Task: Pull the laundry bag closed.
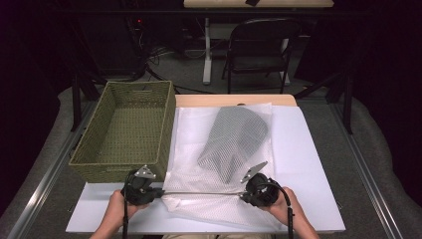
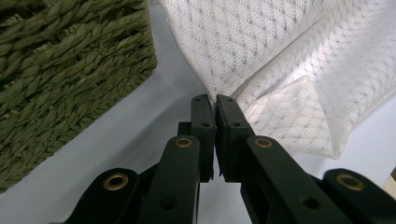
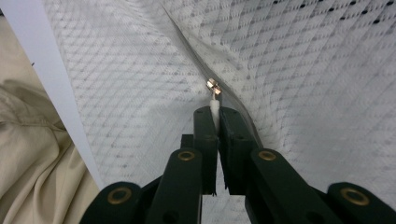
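Woven green basket [image 1: 124, 130] standing on the left of the white table sheet [image 1: 308, 164], open side up. Dark folding chair [image 1: 259, 47] behind the table, near a white table leg [image 1: 207, 52]. Cables [image 1: 149, 55] lying on the floor beyond.

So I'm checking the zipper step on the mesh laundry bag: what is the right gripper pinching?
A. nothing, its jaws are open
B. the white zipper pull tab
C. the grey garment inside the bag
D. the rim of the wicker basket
B: in the right gripper view the right gripper is shut on the white zipper pull tab of the mesh laundry bag.
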### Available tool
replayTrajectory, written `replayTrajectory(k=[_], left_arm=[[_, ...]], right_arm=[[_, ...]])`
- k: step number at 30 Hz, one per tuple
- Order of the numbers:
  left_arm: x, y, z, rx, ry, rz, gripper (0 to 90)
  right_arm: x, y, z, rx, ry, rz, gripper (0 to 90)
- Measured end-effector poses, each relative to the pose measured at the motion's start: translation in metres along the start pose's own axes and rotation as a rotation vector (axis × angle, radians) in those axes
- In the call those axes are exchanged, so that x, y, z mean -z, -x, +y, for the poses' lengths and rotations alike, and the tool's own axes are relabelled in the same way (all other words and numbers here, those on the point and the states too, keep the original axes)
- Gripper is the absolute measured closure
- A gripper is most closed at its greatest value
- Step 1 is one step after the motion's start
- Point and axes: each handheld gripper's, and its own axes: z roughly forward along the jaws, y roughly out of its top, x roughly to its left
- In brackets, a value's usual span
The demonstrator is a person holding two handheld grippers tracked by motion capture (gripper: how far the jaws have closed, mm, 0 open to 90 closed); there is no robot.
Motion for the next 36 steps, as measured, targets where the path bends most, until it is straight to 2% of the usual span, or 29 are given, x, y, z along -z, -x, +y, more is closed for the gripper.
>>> replayTrajectory(k=[4, 8, 10, 15, 17, 20, 22, 23, 25, 36], left_arm=[[-0.002, 0.001, 0.002, -0.014, -0.012, 0.028, 87.2], [-0.002, 0.003, 0.001, -0.01, -0.007, 0.036, 87.2], [-0.001, 0.003, 0.0, -0.008, -0.009, 0.053, 87.2], [-0.001, 0.002, 0.0, -0.02, -0.016, 0.055, 87.2], [-0.002, 0.002, 0.0, -0.015, -0.015, 0.051, 87.1], [-0.003, -0.001, -0.002, 0.0, -0.019, 0.019, 87.1], [-0.002, -0.002, -0.002, -0.004, -0.023, 0.014, 87.1], [-0.001, -0.001, -0.002, -0.001, -0.018, 0.016, 87.1], [0.0, -0.002, -0.003, -0.008, -0.015, 0.012, 87.1], [0.0, -0.003, -0.003, -0.009, -0.022, 0.01, 87.2]], right_arm=[[-0.001, 0.002, -0.003, 0.007, -0.02, -0.009, 86.1], [-0.003, 0.008, -0.009, -0.006, -0.039, 0.006, 86.1], [-0.003, 0.011, -0.012, -0.02, -0.058, -0.015, 86.1], [0.002, 0.018, -0.019, -0.036, -0.061, -0.026, 86.1], [0.004, 0.02, -0.022, -0.039, -0.062, -0.03, 86.0], [0.006, 0.025, -0.024, -0.06, -0.056, -0.023, 86.0], [0.004, 0.028, -0.025, -0.077, -0.051, -0.014, 86.0], [0.004, 0.029, -0.025, -0.069, -0.058, -0.015, 86.1], [0.005, 0.028, -0.025, -0.062, -0.067, -0.029, 86.0], [0.017, 0.032, -0.039, -0.116, -0.065, -0.076, 86.0]])
